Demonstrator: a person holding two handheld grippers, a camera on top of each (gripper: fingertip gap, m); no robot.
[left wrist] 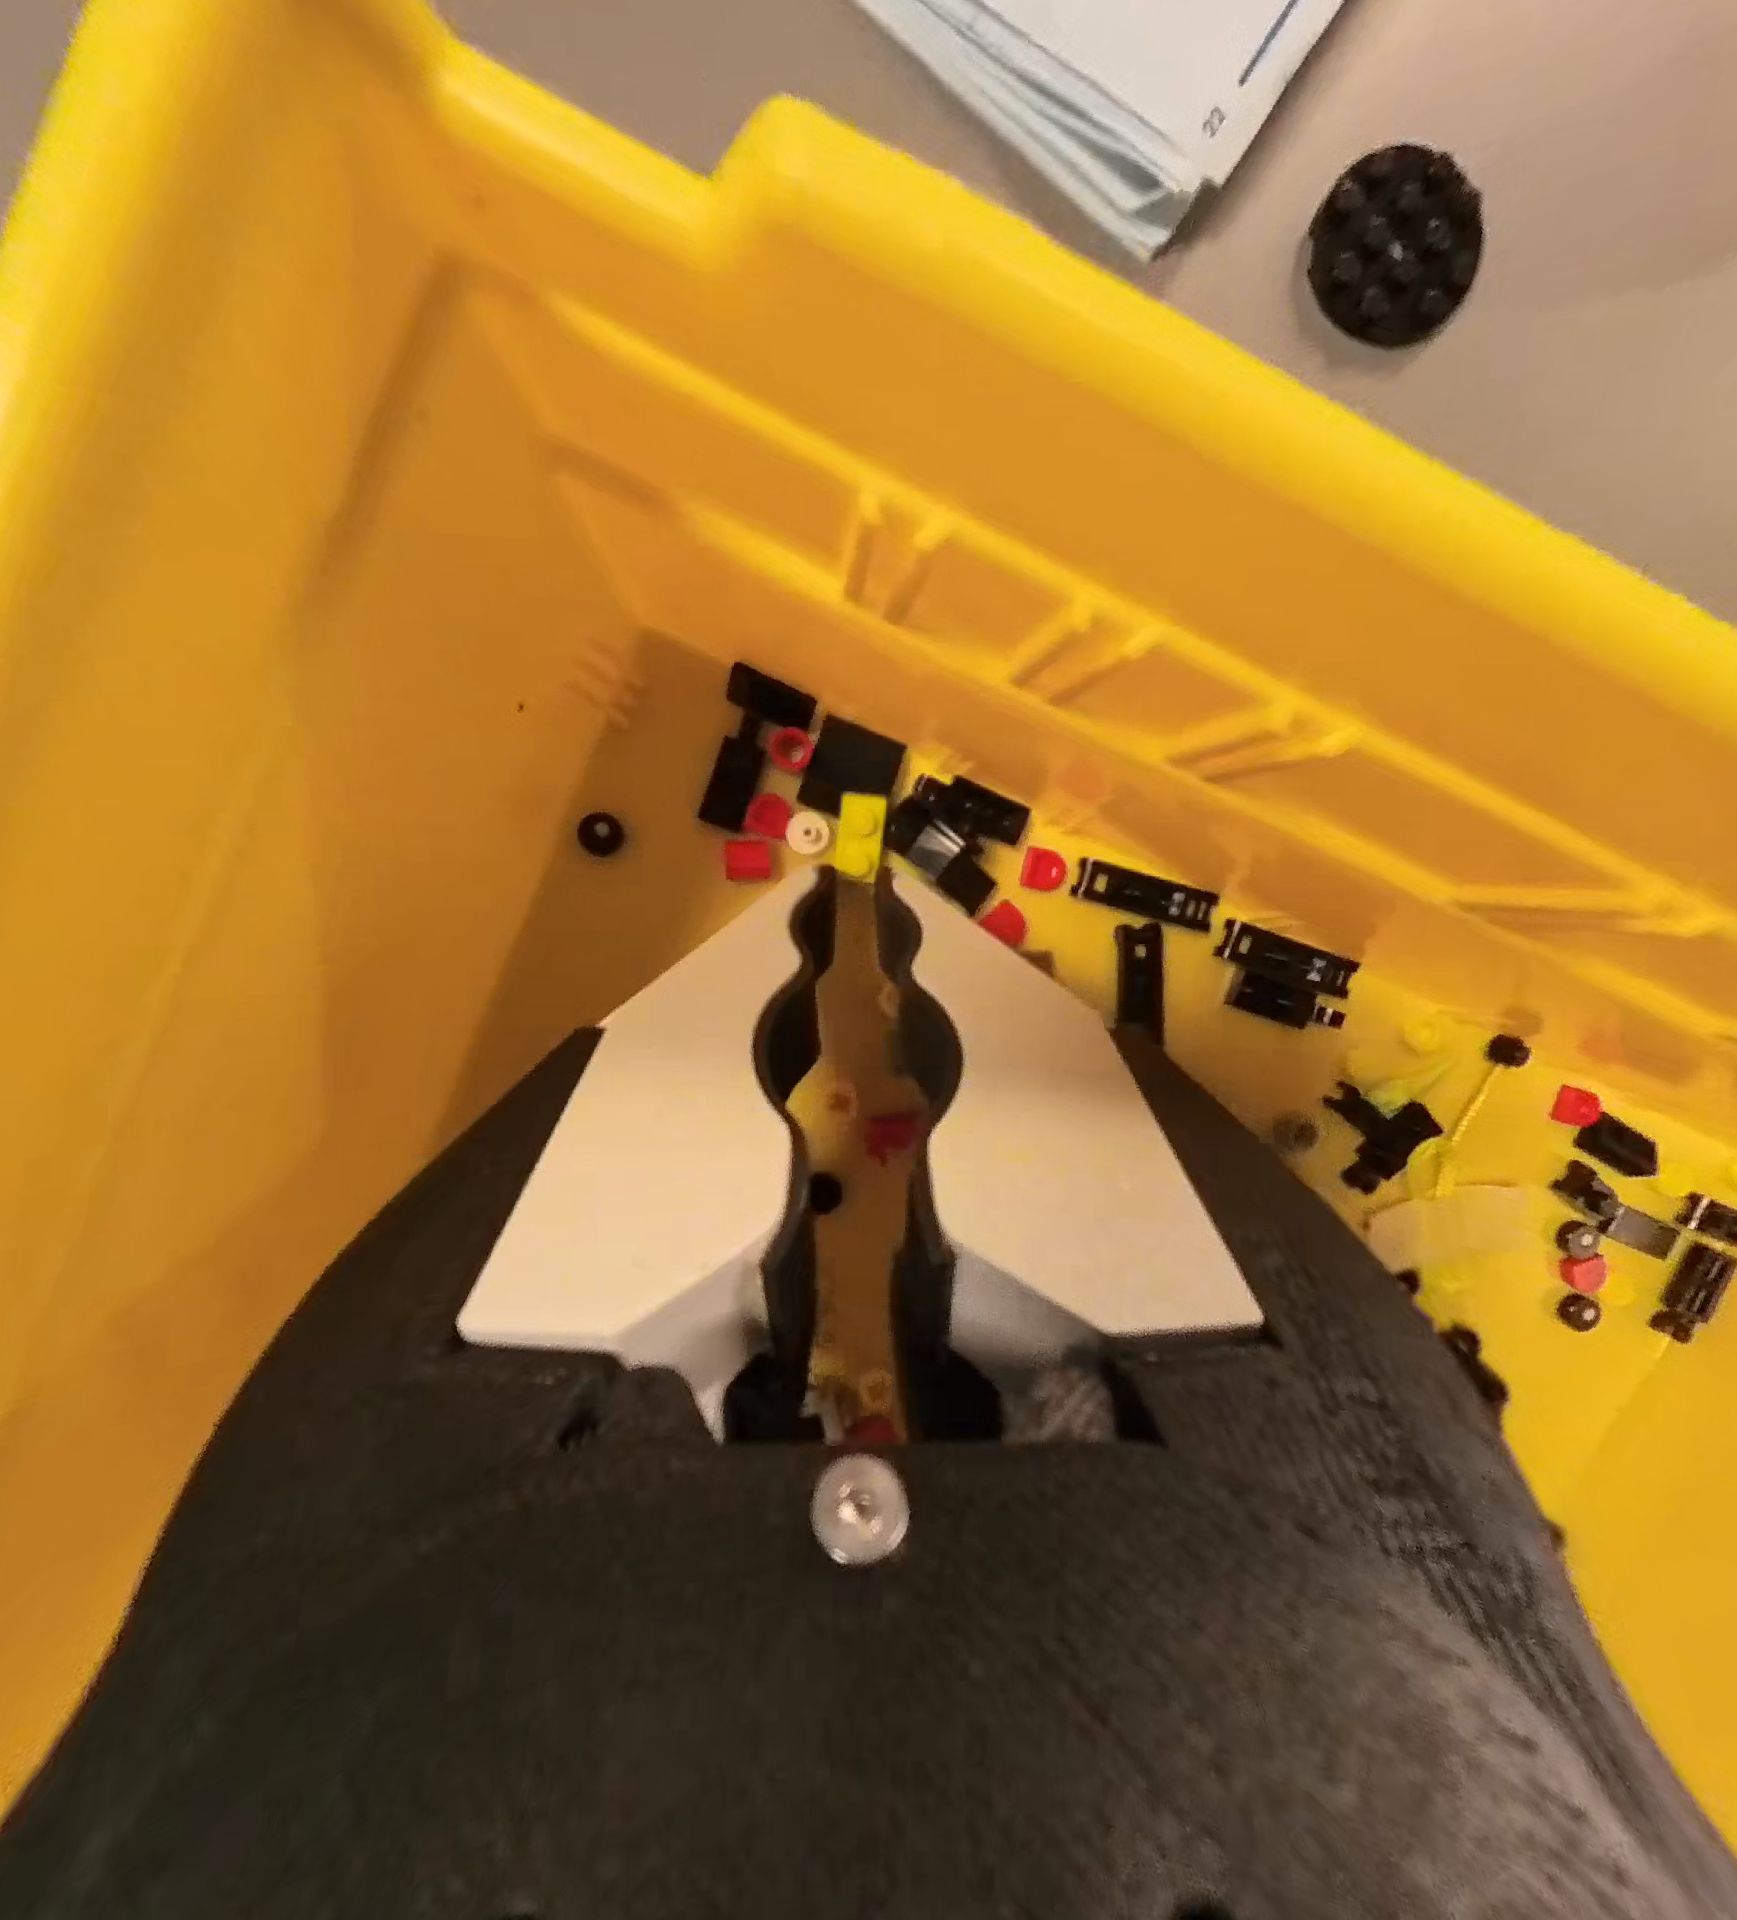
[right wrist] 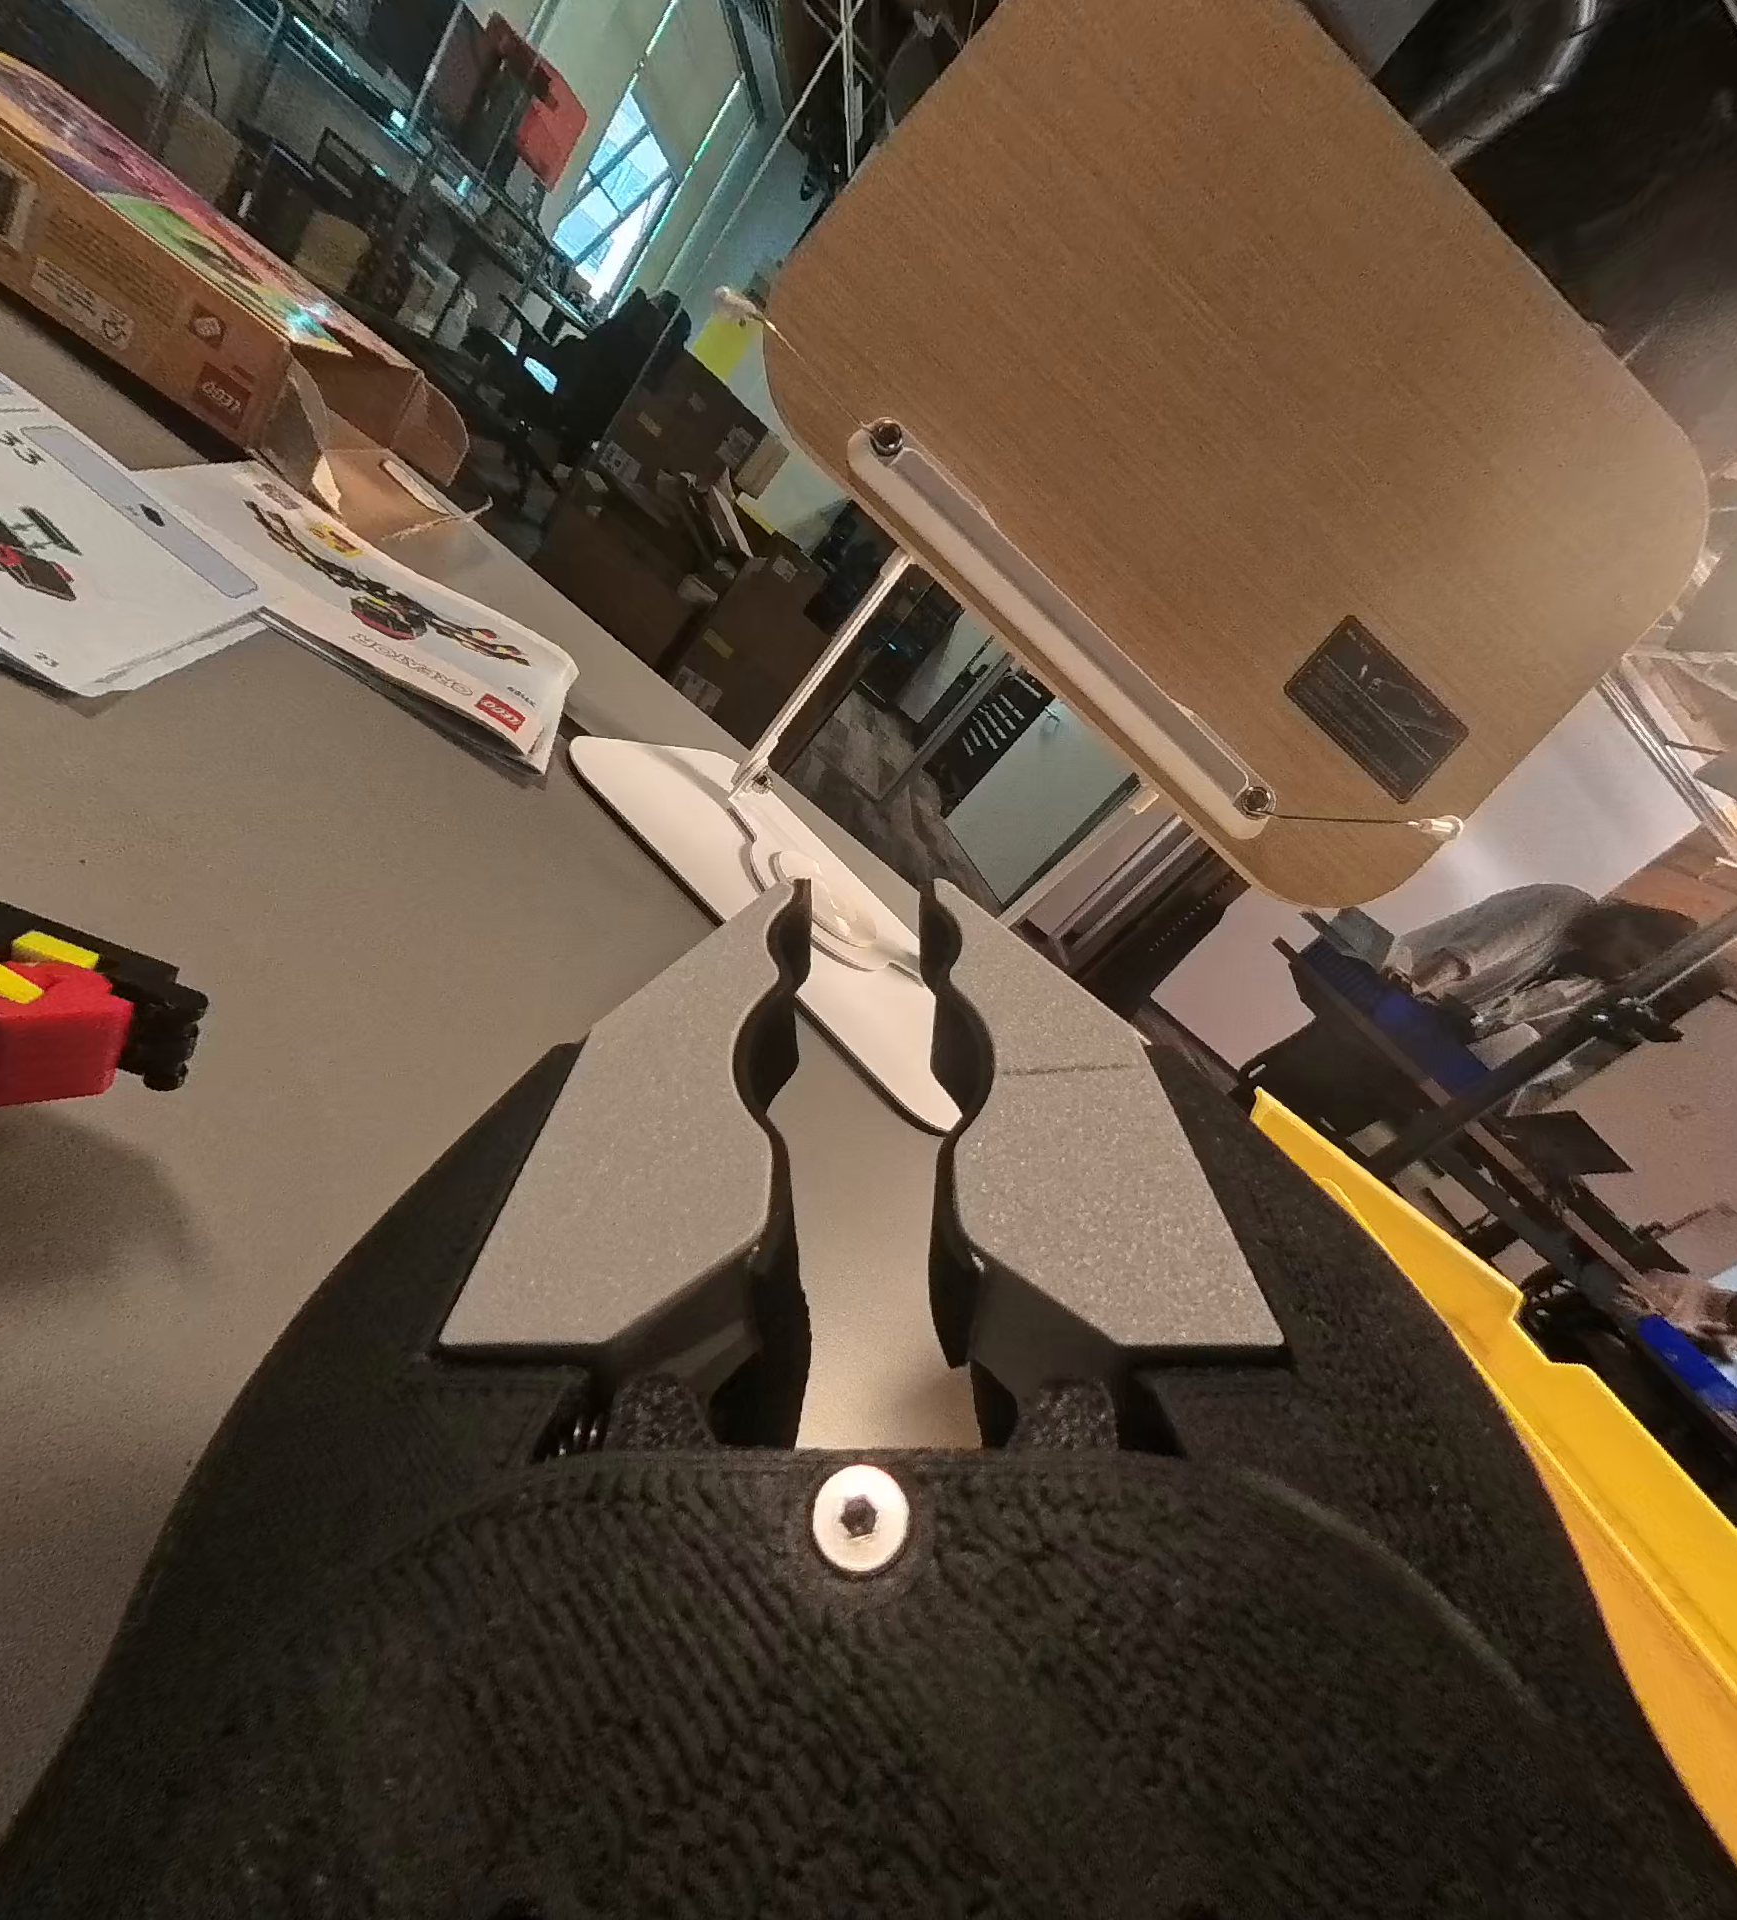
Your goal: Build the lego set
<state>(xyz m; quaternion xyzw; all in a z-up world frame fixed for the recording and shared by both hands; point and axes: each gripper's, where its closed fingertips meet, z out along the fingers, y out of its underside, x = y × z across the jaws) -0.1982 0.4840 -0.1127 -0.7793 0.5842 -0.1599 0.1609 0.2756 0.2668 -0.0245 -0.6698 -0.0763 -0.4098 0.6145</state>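
The left gripper (left wrist: 851,871), down in the yellow bin (left wrist: 220,727), pinches a small yellow plate (left wrist: 861,831) at twelve o'clock, likely fetching it. The right gripper (right wrist: 862,902) waits, narrowly parted and empty; the partial model (right wrist: 33,1013) sits at nine o'clock on the desk (right wrist: 324,883).

Probably a lab or workshop: metal shelving (right wrist: 448,208) behind the grey table (right wrist: 324,883).
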